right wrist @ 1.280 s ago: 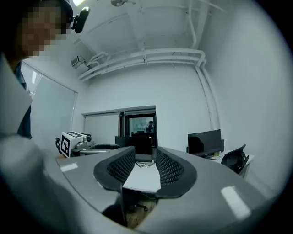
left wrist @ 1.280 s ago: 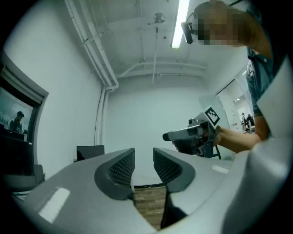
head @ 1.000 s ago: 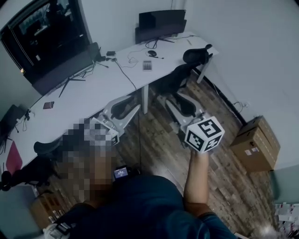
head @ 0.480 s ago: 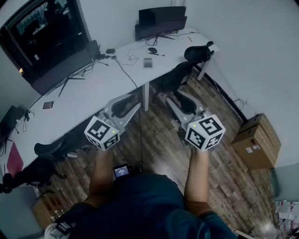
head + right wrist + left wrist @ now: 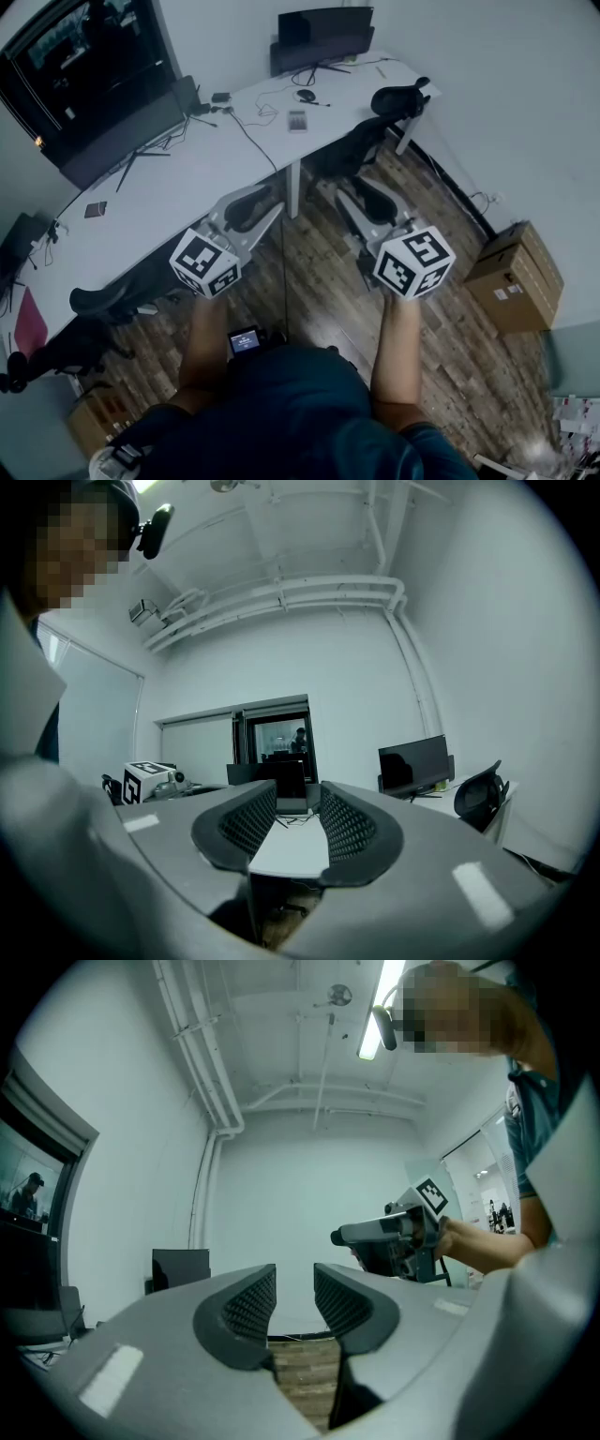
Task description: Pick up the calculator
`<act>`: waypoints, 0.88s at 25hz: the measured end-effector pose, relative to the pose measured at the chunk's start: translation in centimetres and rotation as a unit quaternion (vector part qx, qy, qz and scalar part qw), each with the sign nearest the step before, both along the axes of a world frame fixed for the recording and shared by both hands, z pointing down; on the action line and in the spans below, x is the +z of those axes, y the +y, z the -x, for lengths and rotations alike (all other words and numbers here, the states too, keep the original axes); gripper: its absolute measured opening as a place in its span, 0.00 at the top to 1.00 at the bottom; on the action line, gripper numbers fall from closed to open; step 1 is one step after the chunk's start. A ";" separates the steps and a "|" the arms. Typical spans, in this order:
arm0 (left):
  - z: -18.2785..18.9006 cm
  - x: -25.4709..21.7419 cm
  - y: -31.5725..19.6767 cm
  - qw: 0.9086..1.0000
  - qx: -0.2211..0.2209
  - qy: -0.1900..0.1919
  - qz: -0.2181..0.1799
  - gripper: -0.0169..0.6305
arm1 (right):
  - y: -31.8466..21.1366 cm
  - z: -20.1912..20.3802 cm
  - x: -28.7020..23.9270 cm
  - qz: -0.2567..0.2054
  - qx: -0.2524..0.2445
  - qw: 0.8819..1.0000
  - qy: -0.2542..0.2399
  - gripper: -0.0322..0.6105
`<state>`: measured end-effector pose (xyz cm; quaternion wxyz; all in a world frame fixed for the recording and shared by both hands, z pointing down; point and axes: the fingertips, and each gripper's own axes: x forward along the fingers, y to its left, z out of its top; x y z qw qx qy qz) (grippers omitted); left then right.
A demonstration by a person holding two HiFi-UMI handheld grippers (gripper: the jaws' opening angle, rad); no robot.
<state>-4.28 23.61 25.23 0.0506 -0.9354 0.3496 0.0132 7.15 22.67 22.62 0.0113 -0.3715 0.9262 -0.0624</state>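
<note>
The calculator (image 5: pixel 297 121) is a small grey slab lying on the long white desk (image 5: pixel 187 173), far ahead near the back monitor. I hold both grippers up at chest height over the wooden floor, well short of the desk. My left gripper (image 5: pixel 251 208) (image 5: pixel 295 1297) is open with nothing between its ribbed pads. My right gripper (image 5: pixel 367 199) (image 5: pixel 298 822) is open too, also with nothing in it, and points toward the desk. The calculator does not show in either gripper view.
A dark monitor (image 5: pixel 322 37) stands at the desk's far end, a large screen (image 5: pixel 103 103) at its left. Black office chairs (image 5: pixel 398 98) sit by the desk, with a mouse (image 5: pixel 306 96) and cables on top. A cardboard box (image 5: pixel 516 277) rests on the floor at right.
The left gripper's marker cube, covered by a mosaic patch a second ago, now shows plainly. Both grippers have stayed nearly in place; the view has shifted slightly.
</note>
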 end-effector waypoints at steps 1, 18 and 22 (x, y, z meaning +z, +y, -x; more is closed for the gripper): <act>0.1 0.0 0.1 1.000 0.001 0.000 0.000 0.78 | 0.1 0.1 0.0 0.000 0.001 1.000 0.000 0.72; 2.5 0.2 0.2 1.000 0.023 0.010 0.000 0.78 | 0.6 2.4 0.0 0.002 0.027 1.000 -0.003 0.72; 3.5 0.1 -0.1 0.999 0.028 0.016 -0.003 0.78 | 0.5 3.5 0.0 0.002 0.033 0.999 0.000 0.72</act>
